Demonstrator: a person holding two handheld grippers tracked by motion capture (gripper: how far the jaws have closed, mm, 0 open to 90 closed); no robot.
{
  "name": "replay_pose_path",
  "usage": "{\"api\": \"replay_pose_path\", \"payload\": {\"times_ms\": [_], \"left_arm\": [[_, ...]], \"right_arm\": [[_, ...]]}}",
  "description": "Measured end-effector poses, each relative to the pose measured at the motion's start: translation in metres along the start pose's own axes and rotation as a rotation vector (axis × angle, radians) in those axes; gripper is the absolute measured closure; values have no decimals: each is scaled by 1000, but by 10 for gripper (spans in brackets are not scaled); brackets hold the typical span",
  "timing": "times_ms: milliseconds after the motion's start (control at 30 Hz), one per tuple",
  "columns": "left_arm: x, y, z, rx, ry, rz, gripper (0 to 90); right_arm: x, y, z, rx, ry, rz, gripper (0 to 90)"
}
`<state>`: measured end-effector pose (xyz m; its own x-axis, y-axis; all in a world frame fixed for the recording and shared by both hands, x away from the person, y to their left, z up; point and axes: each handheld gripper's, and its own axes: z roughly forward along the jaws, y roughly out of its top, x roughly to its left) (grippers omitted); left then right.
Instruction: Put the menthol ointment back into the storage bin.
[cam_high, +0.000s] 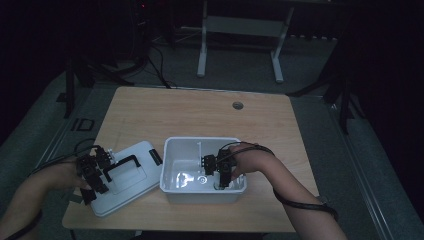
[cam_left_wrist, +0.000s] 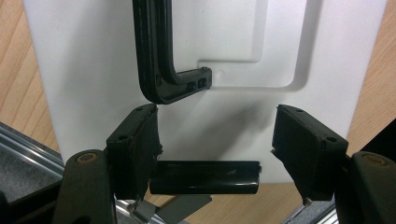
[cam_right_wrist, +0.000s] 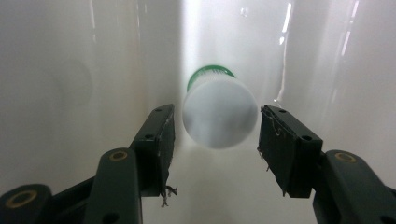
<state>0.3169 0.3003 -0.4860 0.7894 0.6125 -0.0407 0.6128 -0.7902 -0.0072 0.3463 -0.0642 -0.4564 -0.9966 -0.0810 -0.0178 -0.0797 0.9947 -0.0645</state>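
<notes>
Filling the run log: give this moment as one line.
left gripper: open over lid near latch | right gripper: open in white bin, fingers flanking white-capped bottle, no grip

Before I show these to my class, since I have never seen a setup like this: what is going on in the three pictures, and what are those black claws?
A person sits at a wooden table and holds a two-jaw tool in each hand. The high view looks down from above. The other two pictures come from small cameras riding on the tools, looking along their black jaws.

On the table stand an open white box and, beside it, its white lid with a black handle.

The left hand-held gripper hovers open over the lid, near a black latch at the lid's edge; it holds nothing.

The right hand-held gripper reaches down into the box. Its jaws stand open on either side of a small white-capped bottle with a green band, not yet closed on it.
</notes>
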Motion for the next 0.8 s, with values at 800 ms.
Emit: {"api": "replay_pose_path", "payload": {"times_ms": [800], "left_arm": [[0, 0, -4, -5, 10, 4, 315]], "right_arm": [[3, -44, -57, -99, -88, 53, 436]]}}
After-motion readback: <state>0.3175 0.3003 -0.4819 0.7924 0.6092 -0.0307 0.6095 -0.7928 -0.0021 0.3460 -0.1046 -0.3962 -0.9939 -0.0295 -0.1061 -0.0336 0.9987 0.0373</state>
